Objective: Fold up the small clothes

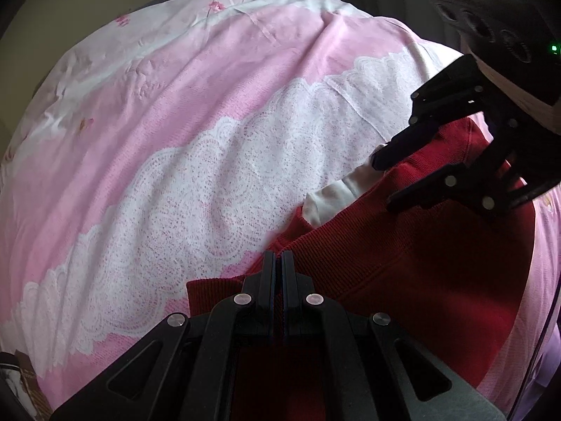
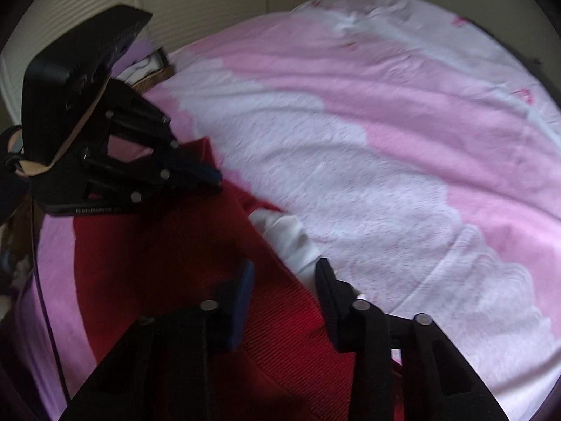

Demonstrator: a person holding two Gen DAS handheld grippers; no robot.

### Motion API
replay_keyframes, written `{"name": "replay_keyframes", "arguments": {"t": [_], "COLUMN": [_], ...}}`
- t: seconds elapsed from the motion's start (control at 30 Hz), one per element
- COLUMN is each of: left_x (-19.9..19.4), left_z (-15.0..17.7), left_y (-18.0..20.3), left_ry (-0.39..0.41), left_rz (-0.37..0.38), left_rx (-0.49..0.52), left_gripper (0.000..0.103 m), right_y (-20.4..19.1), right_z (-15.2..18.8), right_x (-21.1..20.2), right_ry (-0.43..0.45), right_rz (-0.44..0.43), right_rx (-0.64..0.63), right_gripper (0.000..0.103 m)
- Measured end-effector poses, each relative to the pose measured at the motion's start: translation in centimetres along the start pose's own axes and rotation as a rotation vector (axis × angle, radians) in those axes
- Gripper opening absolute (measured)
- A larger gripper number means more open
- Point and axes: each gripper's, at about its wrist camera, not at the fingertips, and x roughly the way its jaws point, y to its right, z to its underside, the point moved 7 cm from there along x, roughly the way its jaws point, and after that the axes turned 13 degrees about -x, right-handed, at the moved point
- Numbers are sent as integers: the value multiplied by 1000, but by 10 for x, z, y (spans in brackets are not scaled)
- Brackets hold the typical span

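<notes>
Left wrist view: my left tool (image 1: 278, 263) sat at lower centre of the frame, its two fingers pressed together with a ridge of the red knitted garment (image 1: 420, 263) pinched between the pads. So it was closed and gripping the red knit at an edge.

The garment occupied the lower right of this view, lying on the bed. A white inner piece (image 1: 336, 193), a cuff or lining, I could not tell which, showed at the garment's upper left edge. The bedspread (image 1: 175, 122) was pink with a broad white lace-pattern band running from lower left to upper right.

My right tool (image 1: 382, 182) entered from the upper right of the same view, its fingers apart over the red knit beside the white piece.

Right wrist view (some blur): the right tool (image 2: 284, 280) stood at the bottom of the frame, jaws parted, the blue-padded finger (image 2: 242, 301) over the red garment (image 2: 157, 263) and the other finger at the edge by the white piece (image 2: 291, 238). Fabric lay between the jaws, but I saw no pad pressing on it.

The left tool (image 2: 210, 177) appeared at left centre, tips down on the garment's far edge. The bedspread (image 2: 385, 140) filled the right of the frame.
</notes>
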Motion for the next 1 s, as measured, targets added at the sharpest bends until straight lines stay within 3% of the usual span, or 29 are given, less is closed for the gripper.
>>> {"name": "replay_keyframes", "arguments": {"t": [0.1, 0.2, 0.33, 0.5, 0.7, 0.87, 0.93, 1.0], "left_x": [0, -1, -2, -4, 11, 5, -6, -23], "left_z": [1, 1, 1, -7, 1, 2, 1, 1], "left_y": [0, 0, -2, -7, -7, -5, -3, 1], "left_ry": [2, 4, 7, 23, 5, 23, 44, 80], "left_rz": [6, 12, 8, -5, -25, -45, -47, -57], "left_rx": [-3, -5, -9, -28, -27, -39, -54, -62], "left_gripper": [5, 5, 5, 5, 5, 6, 6, 6], "right_y": [0, 1, -2, 12, 15, 12, 12, 10], "right_z": [2, 1, -4, -8, 4, 9, 7, 7], "right_x": [4, 5, -2, -14, 12, 16, 8, -9], "right_ry": [-24, -32, -3, 42, -33, -51, -48, -16], "right_rz": [-20, -29, -30, 50, 85, 154, 223, 303], "right_rx": [-23, -32, -49, -19, 12, 37, 40, 57], "right_gripper": [17, 9, 6, 5, 5, 8, 25, 35]}}
